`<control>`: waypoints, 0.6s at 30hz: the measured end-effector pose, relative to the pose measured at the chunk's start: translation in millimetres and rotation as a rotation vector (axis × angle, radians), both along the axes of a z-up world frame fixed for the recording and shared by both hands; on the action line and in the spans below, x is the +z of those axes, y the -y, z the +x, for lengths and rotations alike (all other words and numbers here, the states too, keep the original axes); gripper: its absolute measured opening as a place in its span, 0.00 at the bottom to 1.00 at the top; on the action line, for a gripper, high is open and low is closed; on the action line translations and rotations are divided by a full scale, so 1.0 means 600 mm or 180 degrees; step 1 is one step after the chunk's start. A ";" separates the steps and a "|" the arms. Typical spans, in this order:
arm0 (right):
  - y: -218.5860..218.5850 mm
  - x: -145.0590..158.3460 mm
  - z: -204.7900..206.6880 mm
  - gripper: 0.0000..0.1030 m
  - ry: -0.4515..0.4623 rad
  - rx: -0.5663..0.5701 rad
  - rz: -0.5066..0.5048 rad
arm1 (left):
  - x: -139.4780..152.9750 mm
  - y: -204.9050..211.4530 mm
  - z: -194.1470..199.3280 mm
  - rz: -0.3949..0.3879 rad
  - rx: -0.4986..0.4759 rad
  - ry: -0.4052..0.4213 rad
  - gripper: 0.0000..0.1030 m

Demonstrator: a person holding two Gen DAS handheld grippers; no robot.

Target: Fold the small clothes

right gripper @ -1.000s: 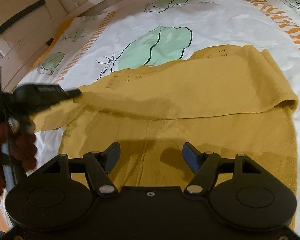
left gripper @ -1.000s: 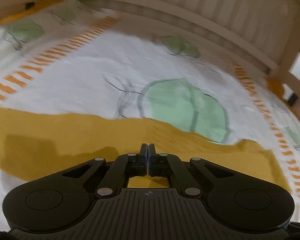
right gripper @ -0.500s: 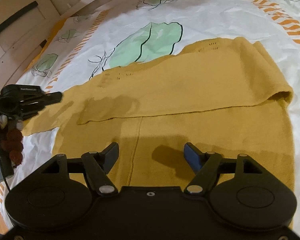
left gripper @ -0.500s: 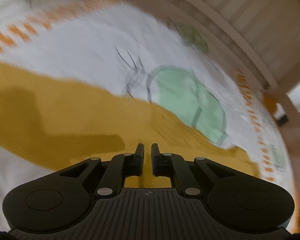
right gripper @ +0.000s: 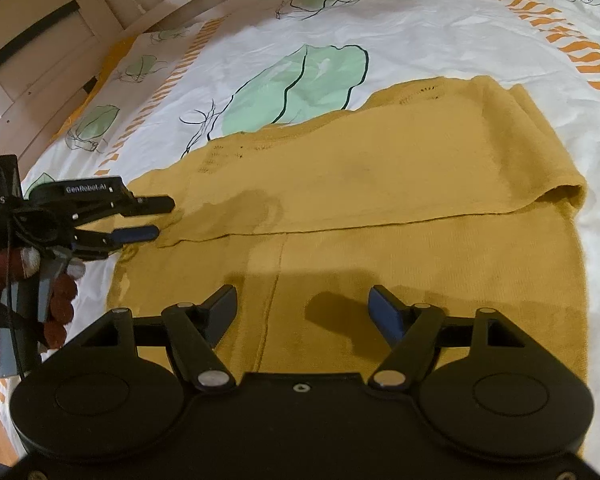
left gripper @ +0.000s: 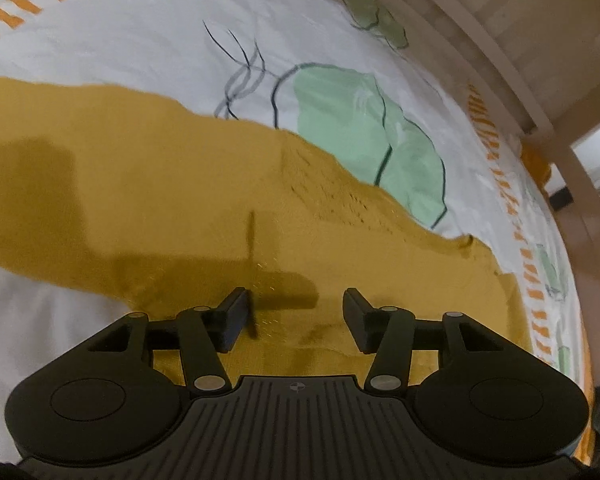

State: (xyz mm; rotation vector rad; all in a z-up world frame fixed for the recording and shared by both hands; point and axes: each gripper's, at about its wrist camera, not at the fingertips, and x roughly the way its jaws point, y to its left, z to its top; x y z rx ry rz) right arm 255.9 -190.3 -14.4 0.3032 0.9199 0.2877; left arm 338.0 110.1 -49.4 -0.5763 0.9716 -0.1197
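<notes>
A mustard yellow knit garment [right gripper: 380, 184] lies on the bed, its far part folded over the near part, with the fold at the right. In the left wrist view the garment [left gripper: 180, 200] fills the middle. My left gripper [left gripper: 296, 316] hovers low over it, its jaws opening and no cloth pressed between the pads. In the right wrist view the left gripper [right gripper: 160, 218] sits at the left end of the folded flap. My right gripper [right gripper: 302, 308] stands open above the near part of the garment, holding nothing.
The bed sheet [right gripper: 400, 32] is white with green leaf prints and orange stripes. A wooden bed frame [left gripper: 512, 60] runs along the far side. A hand in a dark red knit sleeve [right gripper: 56, 304] holds the left gripper at the bed's left edge.
The left gripper has gone from shut to apart and has sunk toward the garment, tilting as it went. The flap's left end now lies flat. The right gripper has kept still.
</notes>
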 end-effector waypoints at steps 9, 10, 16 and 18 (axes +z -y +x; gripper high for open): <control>0.006 0.003 -0.005 0.73 0.0041 -0.0051 -0.0080 | -0.016 0.004 -0.006 -0.0257 0.0107 0.0171 0.07; 0.006 0.002 -0.005 0.73 0.0039 -0.0042 -0.0086 | -0.011 0.005 -0.009 -0.0213 0.0105 0.0226 0.07; 0.003 0.001 -0.002 0.73 0.0029 -0.0014 -0.0099 | 0.054 0.015 -0.027 0.0398 0.0200 0.0661 0.07; 0.004 0.002 -0.003 0.73 0.0037 -0.0011 -0.0105 | 0.065 0.008 -0.030 0.0540 0.0261 0.0728 0.07</control>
